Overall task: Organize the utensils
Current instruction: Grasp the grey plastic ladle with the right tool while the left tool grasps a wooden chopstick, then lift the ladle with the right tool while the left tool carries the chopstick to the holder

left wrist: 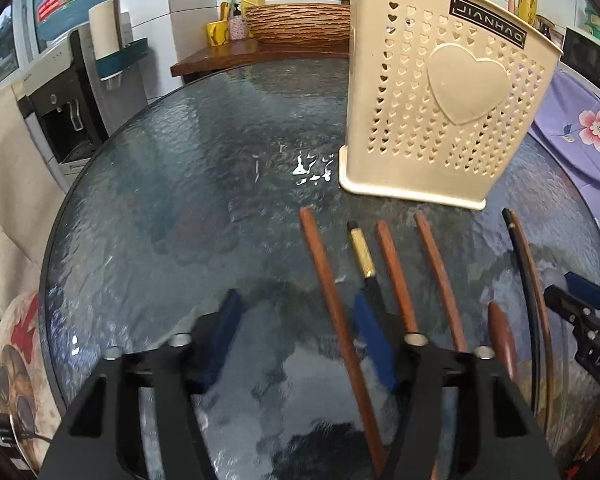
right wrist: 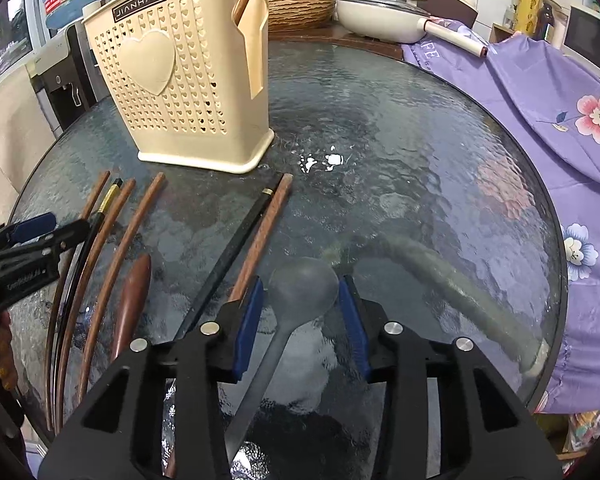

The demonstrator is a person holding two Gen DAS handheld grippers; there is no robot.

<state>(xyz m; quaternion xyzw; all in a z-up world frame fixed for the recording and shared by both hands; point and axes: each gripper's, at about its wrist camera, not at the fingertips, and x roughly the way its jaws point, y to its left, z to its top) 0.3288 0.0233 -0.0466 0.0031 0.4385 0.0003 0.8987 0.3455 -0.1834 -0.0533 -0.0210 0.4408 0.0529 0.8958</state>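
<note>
Desk: Glass, round and rippled [right wrist: 400, 128], carrying everything below; a purple flowered cloth [right wrist: 548, 120] lies along its right side.
Holder: cream plastic utensil holder [right wrist: 188, 92] pierced with small hearts, upright on the far left part of the desk.
Chopsticks: brown wooden chopsticks [left wrist: 394, 276] and black ones [right wrist: 230, 256] lie flat in a loose row on the near side of the holder, apart from it.
Brown spoon: a wooden spoon [right wrist: 134, 292] lies among them.
Grey spoon: dark grey spoon [right wrist: 304, 286] lies on the glass, bowl away, right of the chopsticks.
Right gripper [right wrist: 302, 320]: jaws apart, straddling the grey spoon's neck, pads not pressing it.
Left gripper [left wrist: 296, 340]: unclenched over the leftmost chopstick [left wrist: 332, 300], holding nothing.
</note>
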